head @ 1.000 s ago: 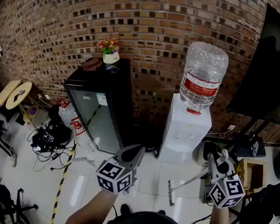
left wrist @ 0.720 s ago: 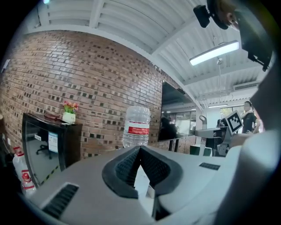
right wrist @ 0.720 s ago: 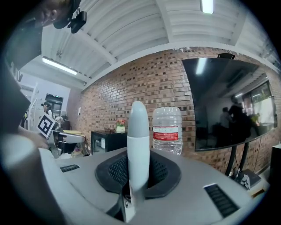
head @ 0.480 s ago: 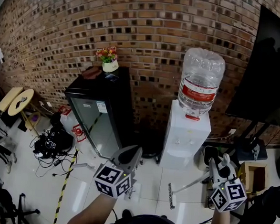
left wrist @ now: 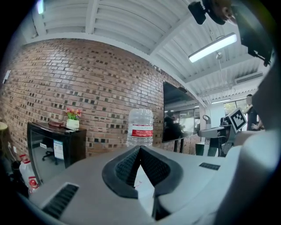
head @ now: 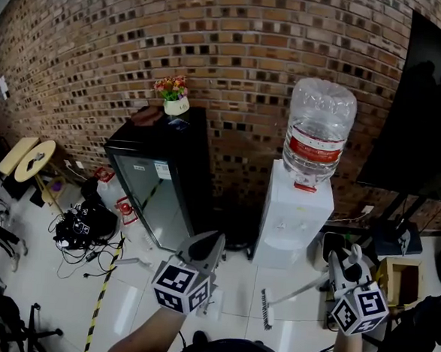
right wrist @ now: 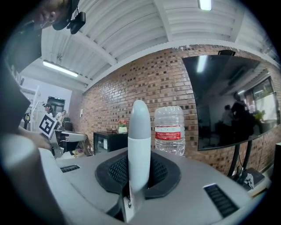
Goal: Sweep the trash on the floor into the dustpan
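My right gripper [head: 350, 253] is shut on the grey handle [right wrist: 138, 136] of a broom. Its pole [head: 301, 287] slants down to the left, ending in the brush head [head: 264, 310] just over the white tile floor. My left gripper [head: 213, 240] is held up at centre-left, jaws shut on a thin white piece [left wrist: 143, 184]. A white flat thing [head: 213, 302], seemingly the dustpan, hangs beneath it, mostly hidden by the gripper and its marker cube. In the left gripper view the right gripper's cube [left wrist: 237, 119] shows at far right. I cannot make out any trash on the floor.
A white water dispenser [head: 293, 214] with a big bottle stands against the brick wall, and a black glass-door fridge [head: 160, 176] stands left of it. Tangled cables [head: 78, 222] and yellow-black tape [head: 100, 283] lie left. A cardboard box [head: 396, 274] and screen stand are at right.
The broom's brush head has drifted slightly left and down. Both grippers keep their holds and stay nearly where they were; the view has shifted a little.
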A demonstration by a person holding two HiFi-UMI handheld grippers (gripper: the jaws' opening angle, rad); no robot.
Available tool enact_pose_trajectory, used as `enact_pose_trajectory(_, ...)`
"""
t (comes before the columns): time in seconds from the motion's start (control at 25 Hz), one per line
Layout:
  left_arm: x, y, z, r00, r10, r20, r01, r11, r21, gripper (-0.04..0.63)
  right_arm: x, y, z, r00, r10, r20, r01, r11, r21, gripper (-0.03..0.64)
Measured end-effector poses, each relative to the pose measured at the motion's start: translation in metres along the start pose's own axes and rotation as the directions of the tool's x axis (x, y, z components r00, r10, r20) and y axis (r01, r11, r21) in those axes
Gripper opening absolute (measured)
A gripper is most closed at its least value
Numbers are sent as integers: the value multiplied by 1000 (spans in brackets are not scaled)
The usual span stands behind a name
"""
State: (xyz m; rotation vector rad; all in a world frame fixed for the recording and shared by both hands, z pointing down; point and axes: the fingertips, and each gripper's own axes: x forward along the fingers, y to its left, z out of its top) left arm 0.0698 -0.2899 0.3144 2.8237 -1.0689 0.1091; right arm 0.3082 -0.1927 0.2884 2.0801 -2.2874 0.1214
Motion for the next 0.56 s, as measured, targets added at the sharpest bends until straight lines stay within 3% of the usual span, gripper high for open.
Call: enact_pose_trajectory(0.56,-1,5,1,1000,20,2,-20,1000,-14,18,3,1,2,1000,5,0,-5,1000,-21,63)
